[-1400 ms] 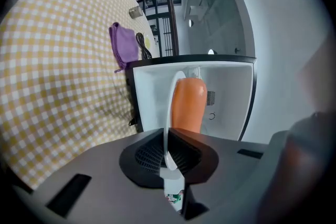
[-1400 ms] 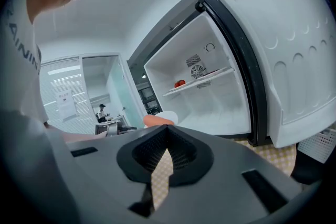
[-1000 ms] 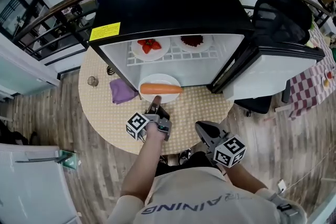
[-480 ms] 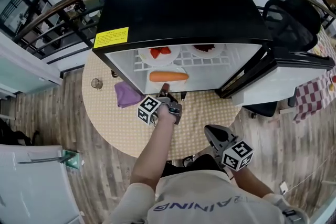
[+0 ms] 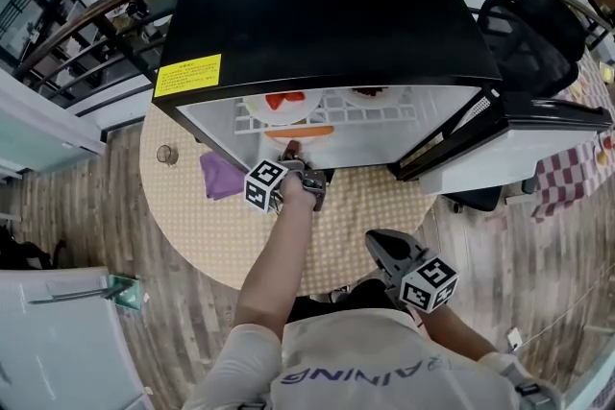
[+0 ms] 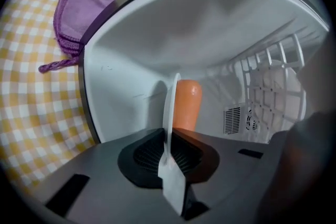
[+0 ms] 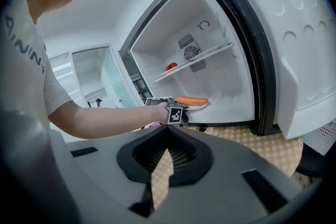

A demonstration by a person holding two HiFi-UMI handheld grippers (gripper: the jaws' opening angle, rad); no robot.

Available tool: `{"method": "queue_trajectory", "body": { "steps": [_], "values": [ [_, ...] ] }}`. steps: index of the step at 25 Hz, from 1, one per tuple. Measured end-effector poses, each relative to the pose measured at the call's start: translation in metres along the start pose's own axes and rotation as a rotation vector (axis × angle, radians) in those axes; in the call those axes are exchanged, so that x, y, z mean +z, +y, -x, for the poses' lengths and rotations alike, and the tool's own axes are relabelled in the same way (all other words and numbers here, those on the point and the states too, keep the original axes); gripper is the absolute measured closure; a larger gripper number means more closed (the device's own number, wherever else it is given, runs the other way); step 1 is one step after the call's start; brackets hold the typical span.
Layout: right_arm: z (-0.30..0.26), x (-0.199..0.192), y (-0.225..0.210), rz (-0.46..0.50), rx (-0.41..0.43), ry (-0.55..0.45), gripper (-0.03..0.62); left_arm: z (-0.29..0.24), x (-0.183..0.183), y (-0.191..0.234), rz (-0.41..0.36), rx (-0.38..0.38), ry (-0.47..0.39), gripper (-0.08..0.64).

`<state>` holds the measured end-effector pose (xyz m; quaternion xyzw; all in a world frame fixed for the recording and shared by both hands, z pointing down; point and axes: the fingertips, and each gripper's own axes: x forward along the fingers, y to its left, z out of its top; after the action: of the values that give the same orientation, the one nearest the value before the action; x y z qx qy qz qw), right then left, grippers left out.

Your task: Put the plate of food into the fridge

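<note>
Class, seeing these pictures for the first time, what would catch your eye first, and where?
The black-topped fridge fills the middle of the head view, its door open to the right. The left gripper reaches inside below the wire shelf with a white plate bearing a long orange food item; its jaws are opening, the plate's rim between them. A purple cloth lies on the checked table nearby.

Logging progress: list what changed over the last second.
The left gripper carried the plate with its orange food forward from over the table into the fridge, under the wire shelf. Its jaws are now opening with the plate's rim between them. The purple cloth, the door and the right gripper stayed put.
</note>
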<state>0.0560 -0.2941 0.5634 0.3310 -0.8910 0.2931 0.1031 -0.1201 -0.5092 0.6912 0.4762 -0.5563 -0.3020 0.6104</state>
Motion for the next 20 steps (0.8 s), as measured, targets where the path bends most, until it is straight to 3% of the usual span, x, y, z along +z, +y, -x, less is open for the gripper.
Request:
{"method": "queue_trajectory", "body": {
  "steps": [4,8,13,15,20],
  "values": [
    [-0.002,-0.001,0.001,-0.014,0.01,0.002,0.572,-0.003,0.003,-0.006,-0.042,-0.001,0.004,0.521],
    [-0.003,-0.004,0.005,-0.016,0.023,0.01,0.572,-0.005,-0.004,-0.007,-0.206,0.032,0.07,0.497],
    [-0.004,-0.009,0.01,-0.018,0.038,0.02,0.572,-0.003,-0.01,-0.016,-0.399,0.02,0.128,0.44],
    [-0.004,-0.01,0.011,-0.018,0.04,0.021,0.572,-0.004,-0.015,-0.019,-0.499,0.022,0.164,0.408],
    [0.001,-0.012,0.013,-0.019,0.043,0.023,0.572,-0.001,-0.036,-0.014,-0.843,0.084,0.332,0.355]
  ]
}}
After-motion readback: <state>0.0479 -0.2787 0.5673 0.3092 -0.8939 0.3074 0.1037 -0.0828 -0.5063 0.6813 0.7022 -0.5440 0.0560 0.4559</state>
